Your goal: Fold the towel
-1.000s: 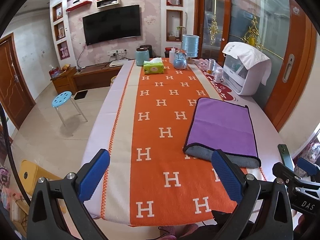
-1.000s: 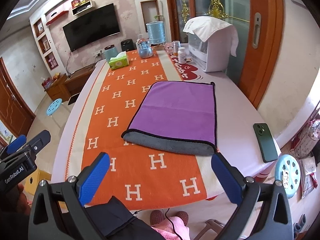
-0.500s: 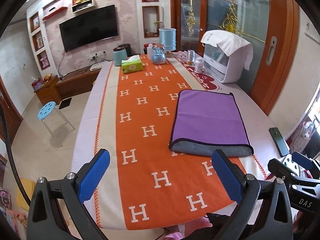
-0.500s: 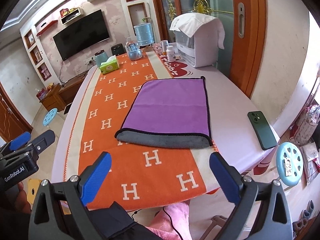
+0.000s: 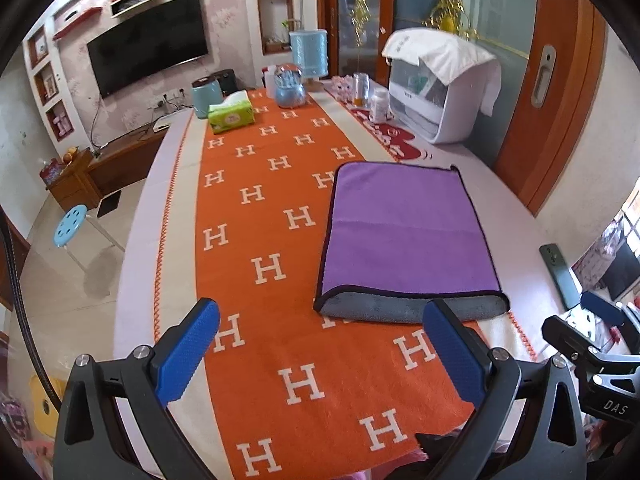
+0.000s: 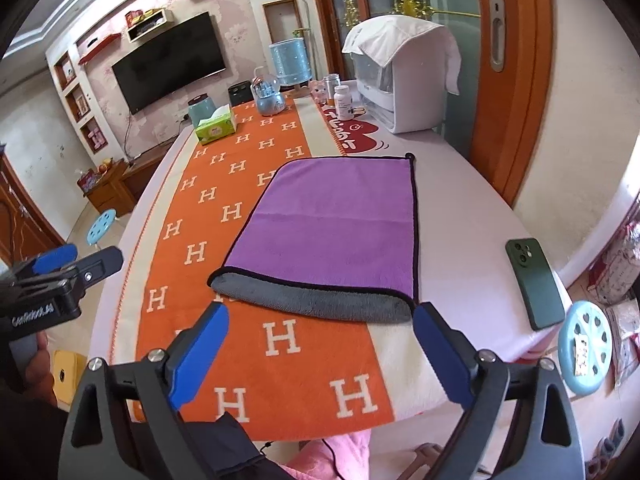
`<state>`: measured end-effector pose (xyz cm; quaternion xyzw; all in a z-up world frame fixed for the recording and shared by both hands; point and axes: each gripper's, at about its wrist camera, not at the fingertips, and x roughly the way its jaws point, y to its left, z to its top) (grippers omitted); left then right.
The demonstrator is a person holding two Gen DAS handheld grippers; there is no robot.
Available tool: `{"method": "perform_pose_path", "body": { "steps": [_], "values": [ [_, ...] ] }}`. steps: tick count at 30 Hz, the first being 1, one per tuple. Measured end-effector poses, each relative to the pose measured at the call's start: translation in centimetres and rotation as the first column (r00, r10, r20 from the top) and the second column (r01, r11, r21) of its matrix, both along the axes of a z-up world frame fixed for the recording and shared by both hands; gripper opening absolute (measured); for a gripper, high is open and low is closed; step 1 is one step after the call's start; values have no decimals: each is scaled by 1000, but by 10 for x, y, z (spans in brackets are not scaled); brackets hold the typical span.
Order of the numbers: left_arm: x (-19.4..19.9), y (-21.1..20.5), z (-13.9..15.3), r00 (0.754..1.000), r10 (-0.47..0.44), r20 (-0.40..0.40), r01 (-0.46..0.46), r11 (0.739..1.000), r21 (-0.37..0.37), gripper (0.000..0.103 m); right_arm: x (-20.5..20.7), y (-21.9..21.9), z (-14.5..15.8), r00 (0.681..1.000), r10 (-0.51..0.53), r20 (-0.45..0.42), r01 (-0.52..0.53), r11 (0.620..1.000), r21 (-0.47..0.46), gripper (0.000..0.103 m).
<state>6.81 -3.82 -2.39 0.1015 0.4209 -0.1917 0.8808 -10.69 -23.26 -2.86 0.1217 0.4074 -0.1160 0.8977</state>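
One purple towel [image 6: 332, 224], folded double, lies on the worktop [image 6: 460, 208]; one green phone [image 6: 534, 282] beside it. Two tools, left tool [image 5: 320, 344] and right tool [image 6: 320, 344], both spread apart, empty.

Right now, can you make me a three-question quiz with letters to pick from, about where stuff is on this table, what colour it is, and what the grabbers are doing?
1. Where does the green phone lie?
A. on the purple towel
B. on the bare table to the right of the towel
C. next to the tissue box

2. What colour is the towel's underside at the near fold?
A. grey
B. yellow
C. red

3. How do the left gripper and right gripper stand?
A. both shut on the towel
B. one open, one shut
C. both open, holding nothing

Answers: 1 B, the phone sits apart from the towel near the table's right edge. 2 A, a grey layer shows under the purple top. 3 C, each gripper's blue fingers are spread wide above the cloth with nothing between them.
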Motion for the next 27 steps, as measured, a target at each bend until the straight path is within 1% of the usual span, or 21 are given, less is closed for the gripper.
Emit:
{"method": "perform_pose_path", "body": {
  "steps": [3, 6, 10, 13, 17, 20, 22, 27],
  "values": [
    [14, -12, -10, 999, -25, -20, 25, 1000, 18, 101, 9, -7, -8, 999, 37, -15, -38, 999, -15, 90],
    [27, -21, -20, 998, -46, -41, 47, 998, 33, 101, 16, -14, -16, 998, 64, -28, -66, 997, -38, 89],
    [42, -32, -29, 994, -94, -52, 96, 995, 37, 101, 23, -22, -26, 995, 93, -25, -95, 992, -81, 89],
    [52, -39, -36, 990, -125, -63, 128, 991, 45, 101, 30, -28, -35, 993, 111, -46, -115, 988, -105, 89],
    [67, -50, -53, 979, -180, -91, 185, 981, 52, 101, 39, -39, -52, 989, 120, -82, -129, 986, -103, 84],
    [77, -58, -67, 970, -218, -105, 226, 971, 74, 101, 44, -46, -65, 985, 131, -113, -142, 985, -101, 82],
    [84, -64, -77, 965, -233, -120, 245, 964, 98, 101, 48, -49, -73, 981, 134, -138, -148, 984, -99, 80],
    [100, -73, -103, 952, -254, -172, 277, 953, 124, 101, 57, -59, -95, 970, 130, -203, -150, 985, -88, 73]
  ]
}}
